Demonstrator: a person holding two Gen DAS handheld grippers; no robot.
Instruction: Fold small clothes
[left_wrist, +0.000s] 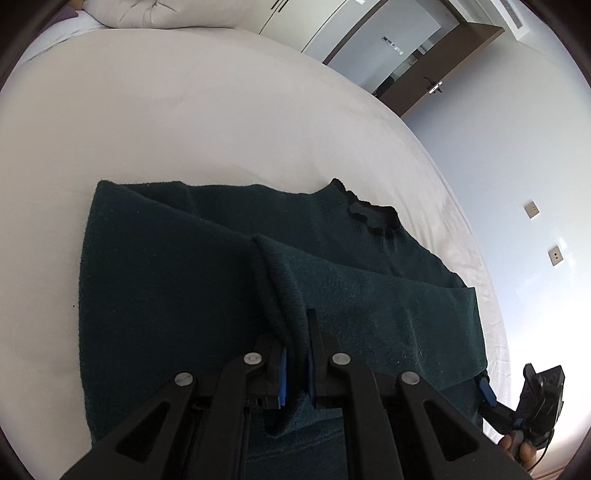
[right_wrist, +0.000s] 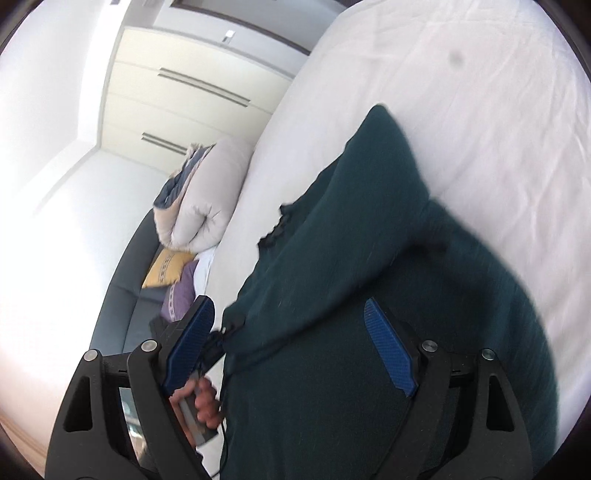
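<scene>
A dark green knit sweater (left_wrist: 166, 277) lies flat on the white bed (left_wrist: 184, 110), its black-trimmed collar (left_wrist: 369, 214) toward the far right. Its sleeve (left_wrist: 280, 291) is folded across the body. My left gripper (left_wrist: 295, 343) is shut on that sleeve's end, and the knit bunches between the blue pads. In the right wrist view the sweater (right_wrist: 369, 240) fills the middle. My right gripper (right_wrist: 288, 306) hovers over it, open, with nothing pinched between its blue pads. The same right gripper (left_wrist: 517, 398) shows at the sweater's near right corner.
A folded duvet (right_wrist: 207, 195) and yellow and purple cushions (right_wrist: 166, 269) lie at the head of the bed. The mattress edge (left_wrist: 491, 295) runs close along the sweater's right side. A hand (right_wrist: 203, 398) grips a handle beside the sweater. White sheet stretches beyond the sweater.
</scene>
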